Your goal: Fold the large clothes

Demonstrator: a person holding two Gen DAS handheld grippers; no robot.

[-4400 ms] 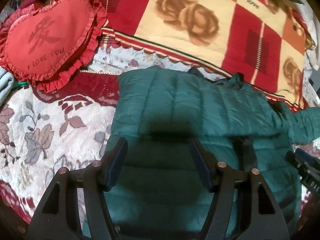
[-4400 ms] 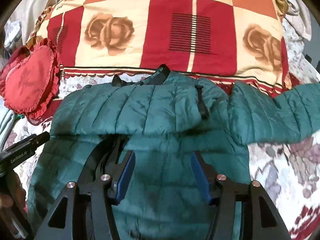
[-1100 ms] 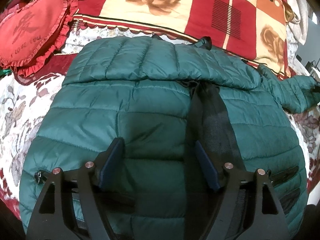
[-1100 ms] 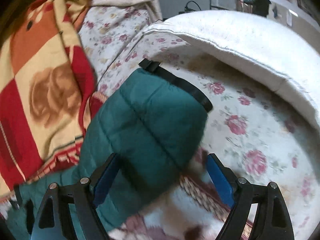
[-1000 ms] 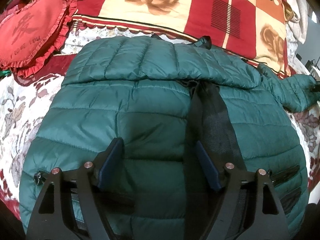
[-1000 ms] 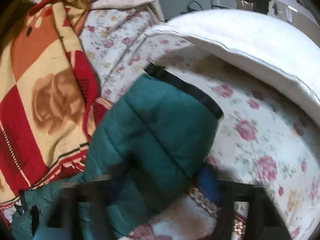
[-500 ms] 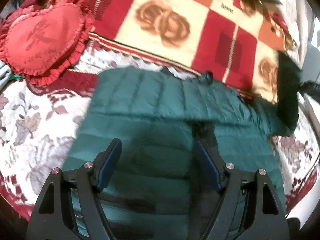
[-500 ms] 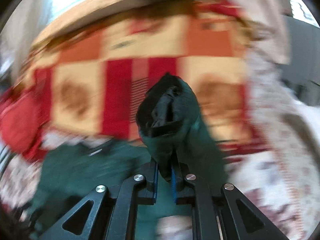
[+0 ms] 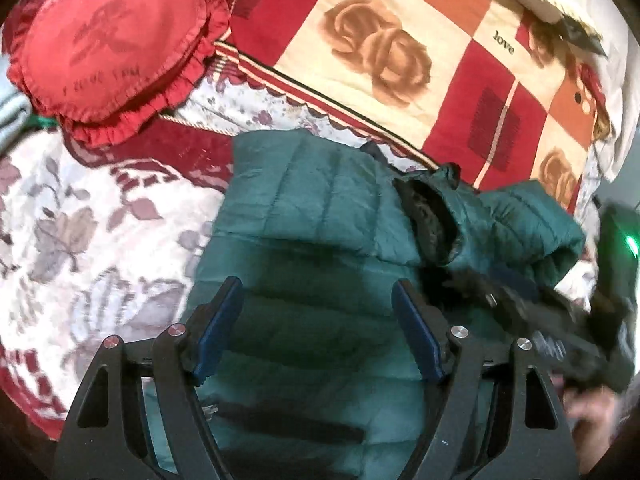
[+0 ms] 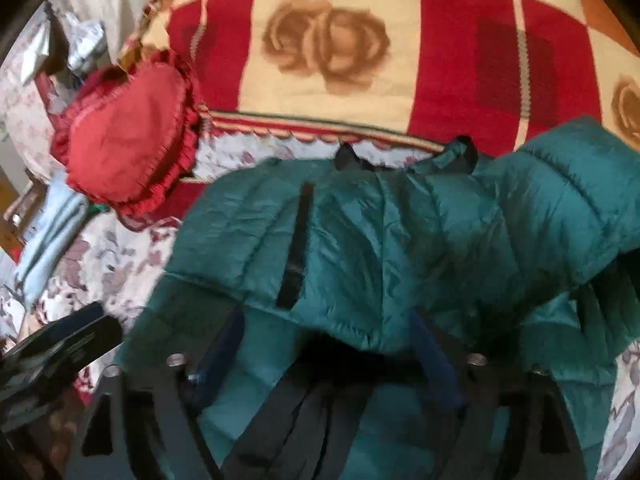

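A dark green puffer jacket point(image 9: 312, 240) lies on the bed, front up, with both sleeves laid across its chest. The right sleeve point(image 9: 516, 220) lies folded inward, its black-lined cuff point(image 9: 428, 216) near the collar. In the right wrist view the jacket point(image 10: 380, 240) fills the middle, with a black zip strip point(image 10: 296, 256) on the folded part. My left gripper point(image 9: 318, 320) is open and empty over the jacket's lower body. My right gripper point(image 10: 328, 356) is open, blurred, just under the folded sleeve's edge; it also shows in the left wrist view point(image 9: 520, 300).
A red heart-shaped cushion point(image 9: 108, 44) lies at the upper left. A red and cream rose-pattern blanket point(image 9: 380, 52) lies behind the jacket. The floral bedspread point(image 9: 80, 232) shows to the left. A pale blue cloth point(image 10: 48, 240) lies at the left edge.
My right gripper carried the right sleeve inward over the jacket's chest and let go of it; its jaws are open now. My left gripper stayed open and shifted slightly over the jacket.
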